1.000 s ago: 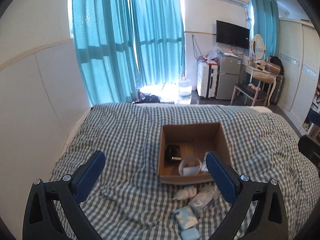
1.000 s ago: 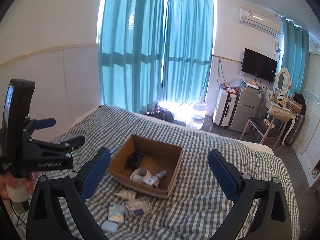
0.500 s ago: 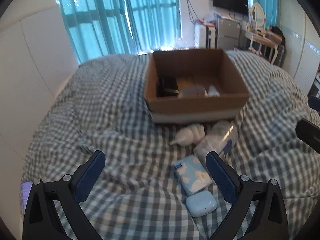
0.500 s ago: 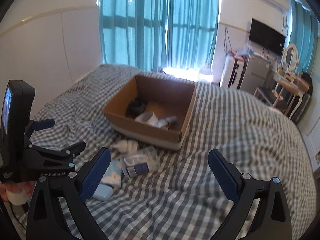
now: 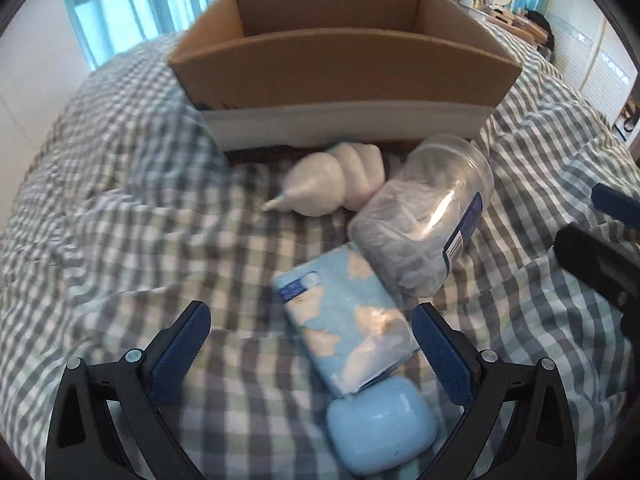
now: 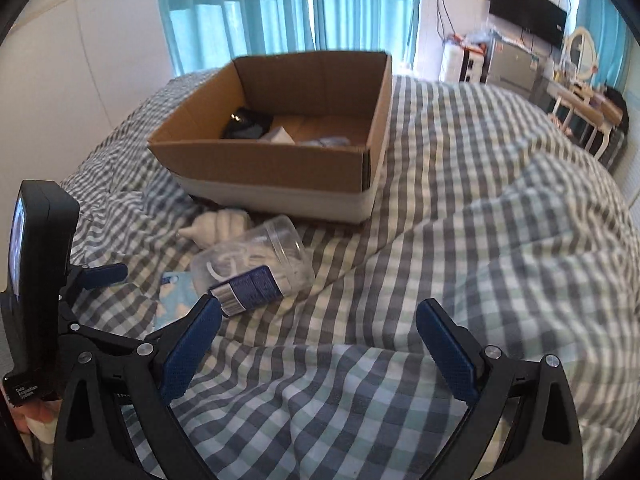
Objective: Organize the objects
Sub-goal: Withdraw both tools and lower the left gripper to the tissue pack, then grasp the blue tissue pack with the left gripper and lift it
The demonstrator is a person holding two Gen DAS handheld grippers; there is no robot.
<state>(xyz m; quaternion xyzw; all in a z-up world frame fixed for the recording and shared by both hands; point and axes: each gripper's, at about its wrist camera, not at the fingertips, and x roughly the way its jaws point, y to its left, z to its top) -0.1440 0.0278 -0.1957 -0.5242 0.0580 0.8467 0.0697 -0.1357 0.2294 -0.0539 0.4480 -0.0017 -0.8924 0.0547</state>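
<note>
Both grippers are held wide open and empty — the left gripper point(image 5: 306, 338) over the tissue pack point(image 5: 344, 320), the right gripper point(image 6: 318, 340) over the checked duvet point(image 6: 480, 208).

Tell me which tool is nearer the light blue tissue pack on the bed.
Left. The left tool is open right over the light blue tissue pack; the right tool hovers open farther off to its right.

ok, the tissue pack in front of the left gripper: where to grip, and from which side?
Take the tissue pack across its two long edges, near the middle, coming down from above. It lies flat and slanted between the open left gripper fingers. Its far end abuts the clear jar, its near end the blue case.
</note>
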